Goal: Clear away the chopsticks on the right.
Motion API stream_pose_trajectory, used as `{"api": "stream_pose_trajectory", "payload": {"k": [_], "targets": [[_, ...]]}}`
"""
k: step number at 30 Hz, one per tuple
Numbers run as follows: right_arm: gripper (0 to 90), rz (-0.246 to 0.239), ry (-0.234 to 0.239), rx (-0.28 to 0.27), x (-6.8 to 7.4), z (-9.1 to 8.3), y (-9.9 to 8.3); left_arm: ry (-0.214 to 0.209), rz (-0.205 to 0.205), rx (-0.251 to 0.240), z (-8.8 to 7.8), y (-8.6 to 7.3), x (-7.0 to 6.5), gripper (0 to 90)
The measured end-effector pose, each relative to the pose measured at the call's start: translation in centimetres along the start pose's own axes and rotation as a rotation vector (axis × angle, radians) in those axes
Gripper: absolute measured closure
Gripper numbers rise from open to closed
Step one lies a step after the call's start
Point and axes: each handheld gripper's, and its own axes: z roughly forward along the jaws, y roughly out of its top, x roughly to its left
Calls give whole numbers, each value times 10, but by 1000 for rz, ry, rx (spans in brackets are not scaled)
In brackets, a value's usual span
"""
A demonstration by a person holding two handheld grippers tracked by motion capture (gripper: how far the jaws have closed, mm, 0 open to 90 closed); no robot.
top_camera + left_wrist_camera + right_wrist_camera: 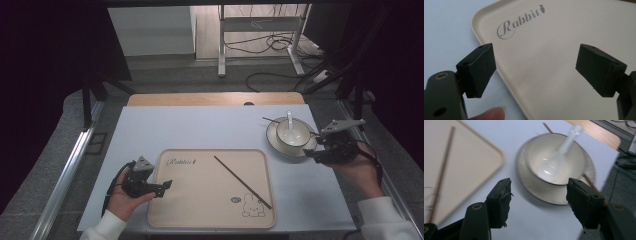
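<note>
A brown chopstick (243,182) lay diagonally on the beige tray (210,220) in the lower centre of the high view, free of both grippers. A second chopstick (270,119) rested under the bowl (293,133) with its white spoon (290,123) on a plate (275,145) at centre right. The right gripper (311,155), held level in the right hand (359,172), pointed left beside the plate, jaws wide and empty. The left gripper (168,185), in the left hand (122,200), reached over the tray's left edge, jaws wide, empty.
</note>
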Motion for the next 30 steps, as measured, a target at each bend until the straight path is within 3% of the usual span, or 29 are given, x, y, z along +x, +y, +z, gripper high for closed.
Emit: {"api": "stream_pose_trajectory", "payload": {"k": [2, 4, 6, 8, 13, 17, 18, 24, 30], "targets": [[362, 12, 5, 15, -22, 4, -1, 1, 0, 2, 0, 0, 0, 166], [362, 14, -32, 53, -44, 11, -1, 2, -1, 5, 1, -1, 1, 166], [362, 10, -44, 67, -50, 13, -1, 3, -1, 6, 1, -1, 1, 166], [392, 6, -83, 124, -73, 25, 0, 3, -1, 7, 1, -1, 1, 166], [421, -31, -98, 181, -94, 39, 2, 5, -5, 9, 1, -2, 2, 166], [453, -61, -104, 249, -106, 56, 5, 8, -9, 8, 1, -3, 4, 166], [474, -71, -93, 291, -112, 65, 5, 8, -10, 9, 2, -3, 4, 167], [511, -108, -98, 372, -122, 89, 0, 8, -17, 11, 2, -4, 5, 167], [548, -136, -88, 418, -124, 107, -5, 11, -22, 16, 3, -4, 6, 166]]}}
